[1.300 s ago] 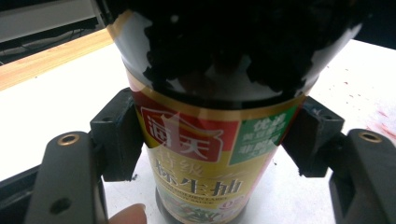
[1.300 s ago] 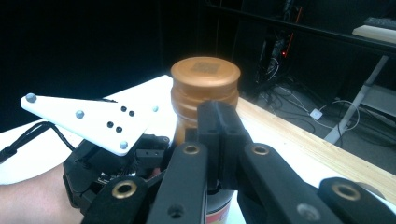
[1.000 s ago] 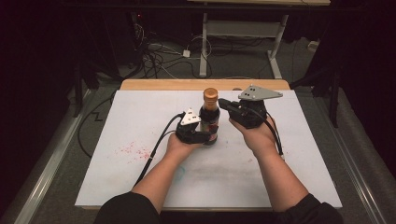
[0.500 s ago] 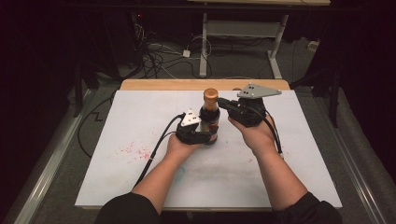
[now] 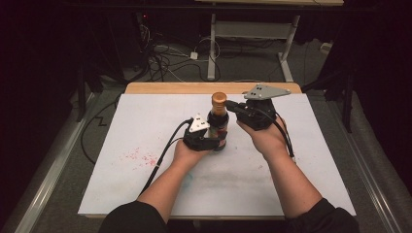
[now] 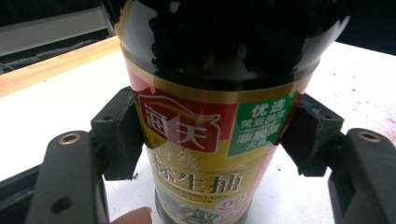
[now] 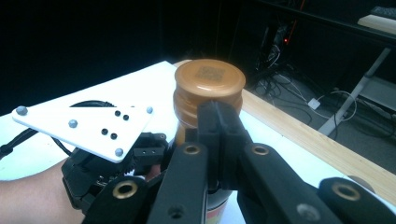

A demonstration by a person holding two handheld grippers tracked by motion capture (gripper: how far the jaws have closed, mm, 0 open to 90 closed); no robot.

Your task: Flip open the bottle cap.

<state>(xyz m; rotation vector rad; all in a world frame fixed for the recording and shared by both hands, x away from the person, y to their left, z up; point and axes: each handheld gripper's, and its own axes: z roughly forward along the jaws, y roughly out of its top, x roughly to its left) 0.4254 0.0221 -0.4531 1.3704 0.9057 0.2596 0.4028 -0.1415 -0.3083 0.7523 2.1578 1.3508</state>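
the soy sauce bottle (image 6: 212, 116) stands upright on the white tabletop (image 5: 145, 126), clamped between the 2 jaws of the left gripper (image 5: 206, 141), whose pads press the labelled body from either side. the right gripper (image 7: 217, 126) has its 2 jaws fully together with nothing between them, their tips resting just in front of and below the copper cap (image 7: 209, 91), touching or almost touching its skirt; which, i cannot tell.

the main risk is a sideways push. shut jaws cannot grip the cap, so any pressure from them acts high above the left jaws' hold and could tilt the bottle or make it slide through the pads on the glossy label. the tips could also skid off the rounded cap edge. if the cap is to be turned, the right jaws need to open first; forcing it as they stand would likely tip the bottle toward the left hand (image 5: 187, 153).
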